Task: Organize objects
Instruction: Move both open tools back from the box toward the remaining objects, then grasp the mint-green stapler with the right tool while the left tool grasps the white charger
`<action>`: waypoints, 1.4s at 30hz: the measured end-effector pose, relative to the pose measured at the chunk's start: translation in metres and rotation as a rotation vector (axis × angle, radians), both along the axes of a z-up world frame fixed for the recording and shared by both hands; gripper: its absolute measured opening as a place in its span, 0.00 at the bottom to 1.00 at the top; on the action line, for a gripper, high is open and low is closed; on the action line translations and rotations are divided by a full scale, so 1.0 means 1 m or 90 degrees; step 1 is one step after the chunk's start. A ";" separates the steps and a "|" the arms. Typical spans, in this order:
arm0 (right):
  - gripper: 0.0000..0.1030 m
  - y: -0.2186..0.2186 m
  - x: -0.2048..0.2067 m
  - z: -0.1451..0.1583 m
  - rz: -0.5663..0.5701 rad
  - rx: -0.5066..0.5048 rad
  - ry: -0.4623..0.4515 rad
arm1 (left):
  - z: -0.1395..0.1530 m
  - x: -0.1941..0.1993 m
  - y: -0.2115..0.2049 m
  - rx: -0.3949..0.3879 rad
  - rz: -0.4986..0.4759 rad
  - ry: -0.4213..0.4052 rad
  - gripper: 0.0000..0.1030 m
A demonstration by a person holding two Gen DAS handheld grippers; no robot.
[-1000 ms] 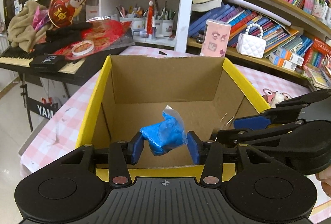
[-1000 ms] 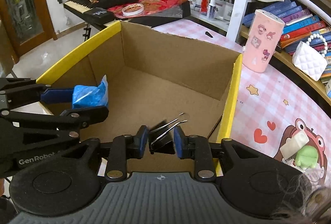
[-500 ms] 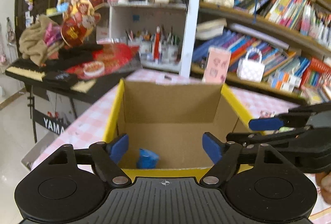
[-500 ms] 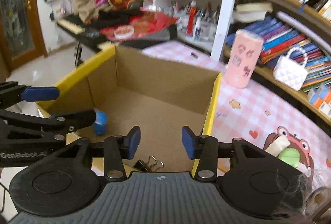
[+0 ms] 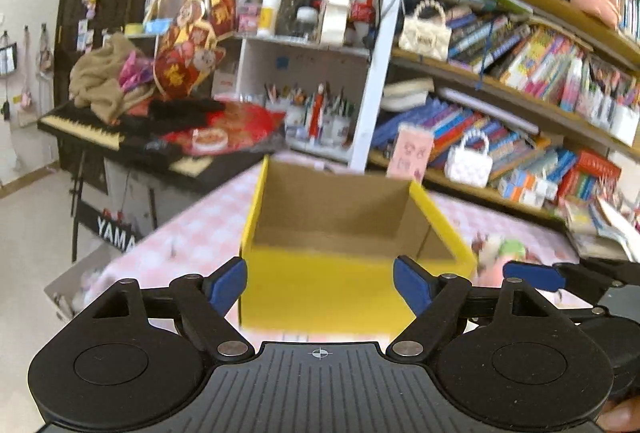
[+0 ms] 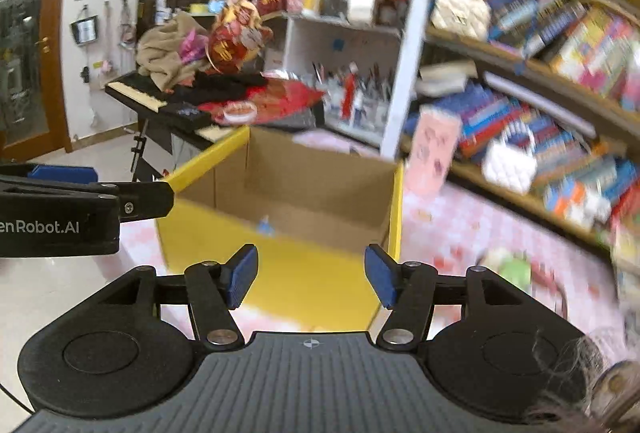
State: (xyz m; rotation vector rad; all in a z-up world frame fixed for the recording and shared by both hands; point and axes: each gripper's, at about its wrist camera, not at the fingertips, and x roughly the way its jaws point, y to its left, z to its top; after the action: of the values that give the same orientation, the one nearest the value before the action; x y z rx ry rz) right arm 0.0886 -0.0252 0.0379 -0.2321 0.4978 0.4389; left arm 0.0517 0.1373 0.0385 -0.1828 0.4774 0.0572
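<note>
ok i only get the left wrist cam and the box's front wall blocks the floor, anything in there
observer: yes. The right wrist view looks in over the wall of the box and shows a small blue bit low inside, near the front. It is too blurred to name.
operator: and the right gripper, i only see it side on, holding anything
observer: no. The right gripper is open, with nothing between its fingers.
operator: what's past the keyboard on the left
observer: a brown-framed glass door at the far left of the room.
</note>
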 end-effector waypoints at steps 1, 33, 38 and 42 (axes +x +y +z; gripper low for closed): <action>0.55 -0.001 -0.007 -0.006 -0.015 0.004 0.015 | -0.004 -0.005 0.000 0.002 -0.004 0.010 0.80; 0.50 -0.117 -0.116 -0.073 -0.394 -0.016 0.165 | -0.067 -0.028 -0.124 0.017 -0.290 0.159 0.80; 0.50 -0.140 -0.104 -0.074 -0.414 -0.006 0.178 | -0.064 -0.016 -0.147 0.023 -0.309 0.155 0.80; 0.50 -0.147 -0.085 -0.071 -0.395 -0.003 0.170 | -0.062 0.002 -0.155 0.018 -0.290 0.165 0.80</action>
State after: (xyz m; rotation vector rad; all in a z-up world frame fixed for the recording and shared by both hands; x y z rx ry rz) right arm 0.0036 -0.1727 -0.0328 -0.0143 0.7982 -0.1412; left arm 0.0539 -0.0173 -0.0235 -0.0347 0.7662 -0.3613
